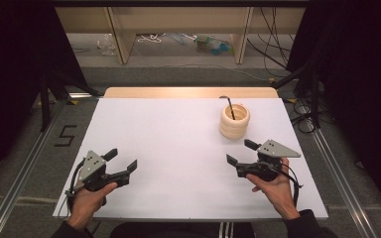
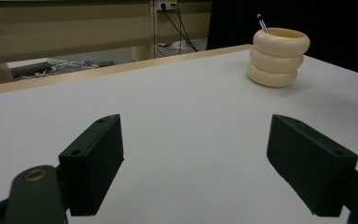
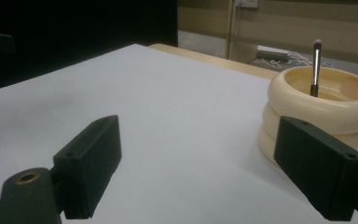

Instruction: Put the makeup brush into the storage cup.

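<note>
A cream ribbed holder made of three stacked rings stands at the back right of the white table. A thin dark brush leans inside it, tip up. The holder appears far right in the left gripper view, and close at right as the holder with the brush in the right gripper view. My left gripper rests open near the front left. My right gripper is open just in front of the holder. Nothing lies between either pair of jaws.
A wooden strip runs along the table's far edge. Beyond it are wooden furniture legs, cables and small clutter on the floor. Metal rails and black stands flank the table.
</note>
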